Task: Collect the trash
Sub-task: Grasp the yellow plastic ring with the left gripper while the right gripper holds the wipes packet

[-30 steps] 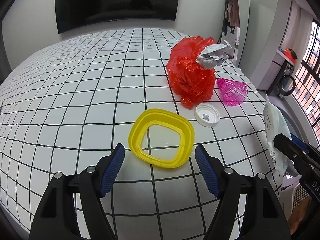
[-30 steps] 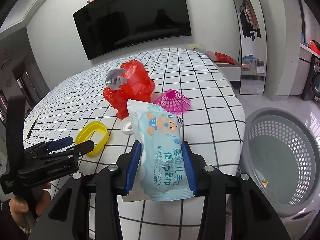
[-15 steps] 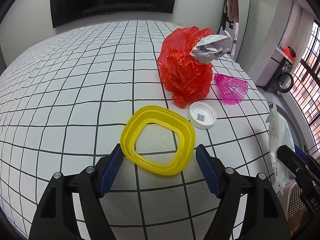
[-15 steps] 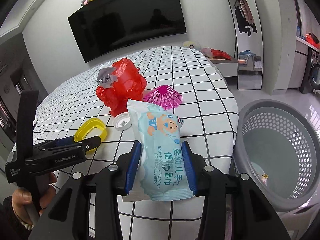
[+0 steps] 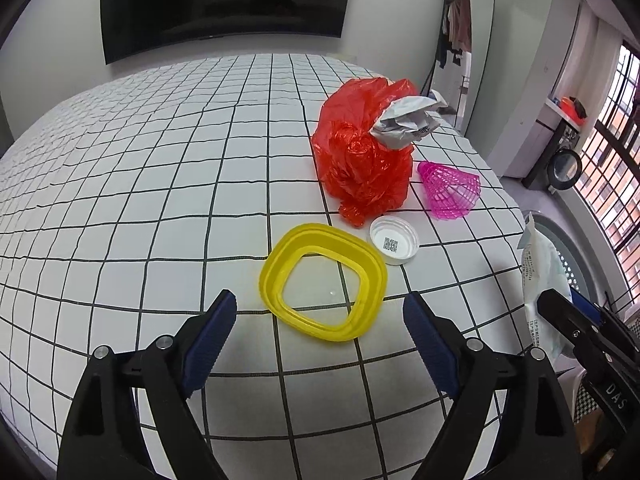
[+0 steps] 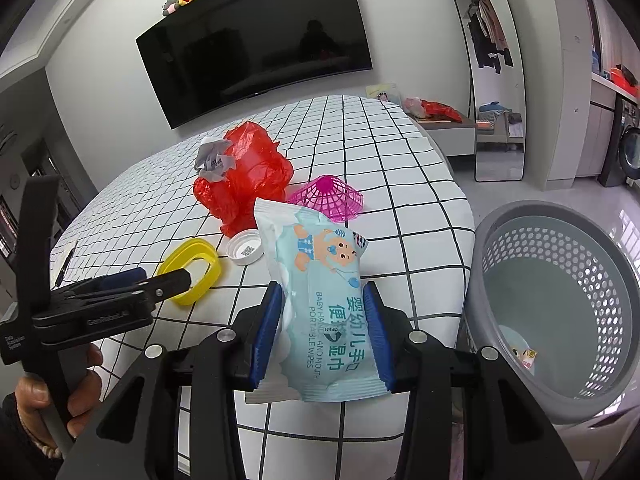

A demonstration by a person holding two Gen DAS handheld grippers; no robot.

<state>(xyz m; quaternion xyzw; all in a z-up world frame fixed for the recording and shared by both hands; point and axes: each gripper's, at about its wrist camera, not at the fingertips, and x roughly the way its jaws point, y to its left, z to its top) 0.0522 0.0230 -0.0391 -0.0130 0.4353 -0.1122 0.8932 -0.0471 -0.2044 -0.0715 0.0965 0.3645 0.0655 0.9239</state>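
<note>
Right gripper (image 6: 324,332) clamped on a soft, pale-blue wipes packet (image 6: 320,300), held upright near the table (image 5: 160,184) edge, beside the perforated grey basket (image 6: 560,360). Left gripper (image 5: 318,316) spread wide, holding nothing, just short of a glossy yellow ring lid (image 5: 324,280). Beyond it: ribbed white cap (image 5: 394,240), crinkled red plastic bag (image 5: 364,160) with crumpled paper (image 5: 408,120), pink mesh cone (image 5: 450,190).

I see a worktop (image 5: 168,184) under a white cloth with a black grid. On it lie a yellow plastic ring (image 5: 323,282), a white cap (image 5: 394,240) just beside it, a crumpled red plastic bag (image 5: 362,164) with a crumpled paper wad (image 5: 408,121) against it, and a pink mesh cone (image 5: 450,190).
</note>
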